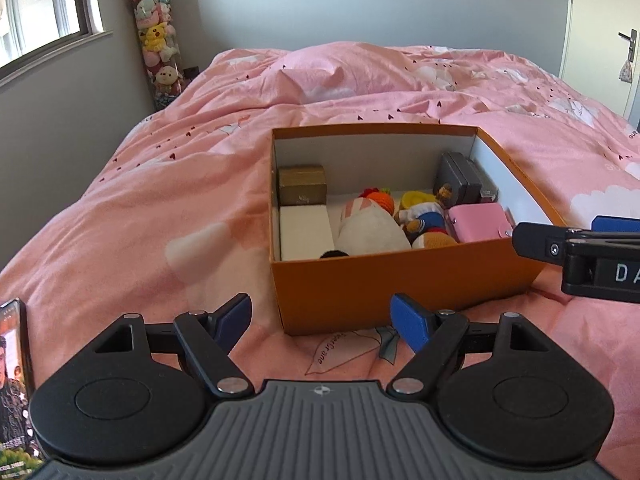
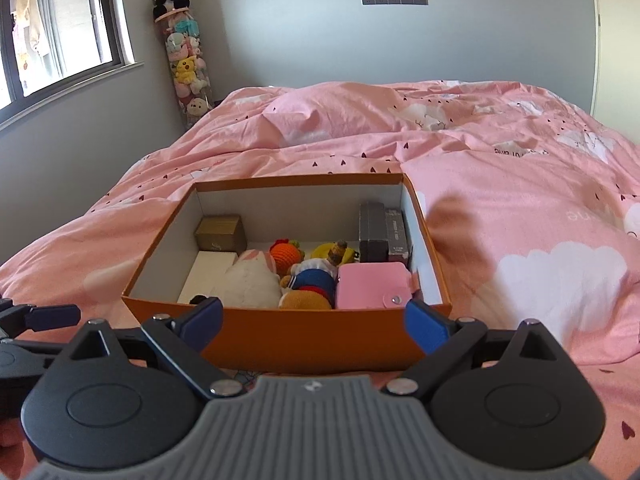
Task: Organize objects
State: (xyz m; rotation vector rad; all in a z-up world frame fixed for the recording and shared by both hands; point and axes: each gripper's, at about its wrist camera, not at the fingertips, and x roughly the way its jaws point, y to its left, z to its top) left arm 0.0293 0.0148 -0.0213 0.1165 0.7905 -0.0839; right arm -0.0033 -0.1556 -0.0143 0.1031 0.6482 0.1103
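hovering both my left gripper (image 1: 322,322) and right gripper (image 2: 314,326) wide and empty before the packed orange box (image 2: 304,338) on the bed (image 2: 520,208), i could shove it across the soft quilt.

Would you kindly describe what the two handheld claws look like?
Both match. The left claw and right claw each have blue pads on black linkage arms with silver pivot pins, two round black housings and a ribbed grey body bearing a small emblem. White letters "DA" mark the right one's side.
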